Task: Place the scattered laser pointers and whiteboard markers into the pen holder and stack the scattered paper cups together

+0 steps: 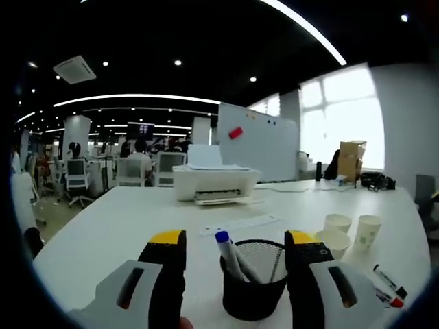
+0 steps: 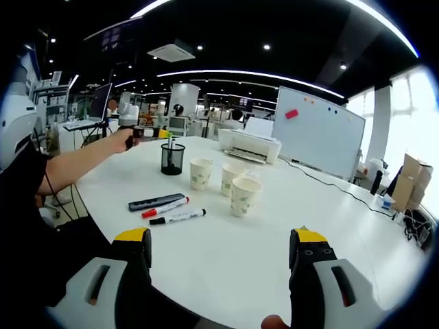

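The right tongs [image 2: 223, 264] sit at the bottom of the right gripper view, wide open, with nothing between the two yellow-tipped jaws. Up and to the left of them, on the white counter [image 2: 274, 226], lie three long things side by side: a white marker with a black cap [image 2: 178, 217], a red marker [image 2: 164, 207] just above it, and a dark flat laser pointer [image 2: 156, 201] above that. All three lie almost flat across the frame, with their right ends tipped up a little. Three paper cups [image 2: 245, 196] stand near each other in the middle of the frame, to the right of the pens. The black mesh pen holder [image 2: 172, 158] is farther off, in the upper left, well apart from the pens. In the left gripper view, the left tongs [image 1: 234, 264] are also wide open and hold nothing, but the pen holder [image 1: 253, 279] stands right between the two jaws, with a blue-capped marker [image 1: 230, 255] already in it. The cups [image 1: 348, 232] show at the right of that frame, and two markers [image 1: 389, 282] lie at the lower right. So I think the left tongs are the near ones to the holder, and the right tongs are the near ones to the loose pens. To pick up a pen, the right tongs likely need to go forward and left, and close across its thin middle.
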